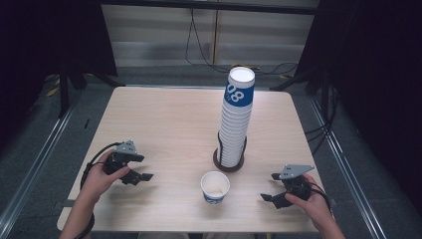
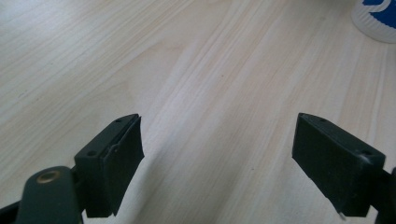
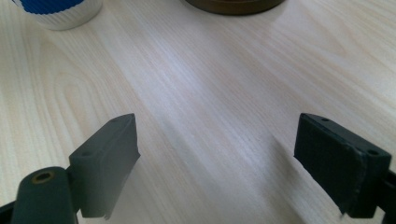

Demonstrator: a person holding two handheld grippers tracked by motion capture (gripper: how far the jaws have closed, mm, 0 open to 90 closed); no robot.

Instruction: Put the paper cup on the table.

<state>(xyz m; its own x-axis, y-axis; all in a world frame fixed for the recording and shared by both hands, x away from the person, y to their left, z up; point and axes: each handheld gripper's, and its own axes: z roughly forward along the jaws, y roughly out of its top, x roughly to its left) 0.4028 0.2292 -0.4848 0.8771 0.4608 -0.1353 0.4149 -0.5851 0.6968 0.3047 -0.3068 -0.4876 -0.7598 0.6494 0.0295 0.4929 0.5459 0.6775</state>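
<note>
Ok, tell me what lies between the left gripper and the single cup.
Only bare table: the high view shows nothing between the left gripper and the single cup.

The single paper cup (image 2: pixel 376 21) is cut off at the top right corner of the left gripper view, and at the top left edge in the right gripper view. The dark holder base (image 3: pixel 233 5) is cropped there too. Printing on the cup stack (image 1: pixel 236 117) stays partly unreadable.

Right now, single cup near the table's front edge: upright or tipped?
Upright. In the high view the single cup stands on its base on the table, its open mouth facing up, just in front of the cup stack.
</note>
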